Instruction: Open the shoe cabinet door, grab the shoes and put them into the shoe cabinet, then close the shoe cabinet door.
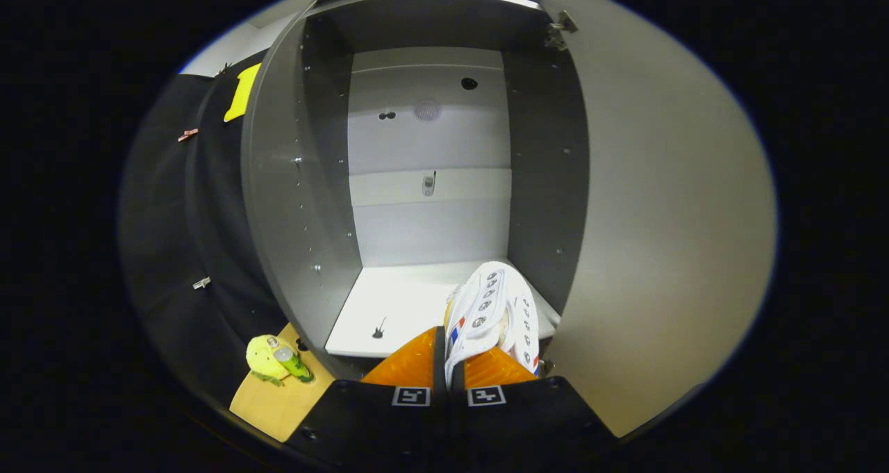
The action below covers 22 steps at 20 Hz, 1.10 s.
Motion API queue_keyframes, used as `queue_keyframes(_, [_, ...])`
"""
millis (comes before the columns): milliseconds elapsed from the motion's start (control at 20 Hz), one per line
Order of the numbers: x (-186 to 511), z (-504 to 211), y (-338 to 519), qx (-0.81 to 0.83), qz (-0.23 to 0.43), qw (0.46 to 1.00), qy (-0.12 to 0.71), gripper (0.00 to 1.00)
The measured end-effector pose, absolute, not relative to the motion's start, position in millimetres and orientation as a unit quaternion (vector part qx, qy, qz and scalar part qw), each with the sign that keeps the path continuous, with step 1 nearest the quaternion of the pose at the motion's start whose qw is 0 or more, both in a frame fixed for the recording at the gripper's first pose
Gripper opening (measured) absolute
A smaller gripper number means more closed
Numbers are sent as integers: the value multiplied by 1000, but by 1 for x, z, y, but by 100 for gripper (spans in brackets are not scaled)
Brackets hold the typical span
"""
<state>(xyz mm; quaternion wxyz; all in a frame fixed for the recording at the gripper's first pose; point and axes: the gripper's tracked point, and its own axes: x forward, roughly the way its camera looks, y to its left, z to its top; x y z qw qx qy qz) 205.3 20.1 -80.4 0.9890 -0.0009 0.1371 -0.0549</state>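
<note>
At the bottom centre of the frame the gripper has its fingers nearly together, clamped on the side of a white shoe. The shoe has dark eyelets and a small red and blue mark; no writing is readable. Its long axis runs away from the fingers toward the cabinet, over the white shelf. At right stands the open door.

toy: yellow-green plush, lying on wooden board, near its far edge
bottle: small green one, lying against toy
board: light wood, flat
clips: two small ones on cloth wall
</note>
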Motion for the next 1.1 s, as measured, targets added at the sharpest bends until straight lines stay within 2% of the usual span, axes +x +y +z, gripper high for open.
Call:
queue_keyframes(250, [289, -63, 20, -13, -60, 991, 116, 4])
queue_keyframes(550, [376, -117, 23, -24, -50, 985, 164, 4])
queue_keyframes(800, [404, -174, 32, -32, -32, 974, 224, 4])
queue_keyframes(1100, [411, -198, 43, -41, 0, 968, 247, 4])
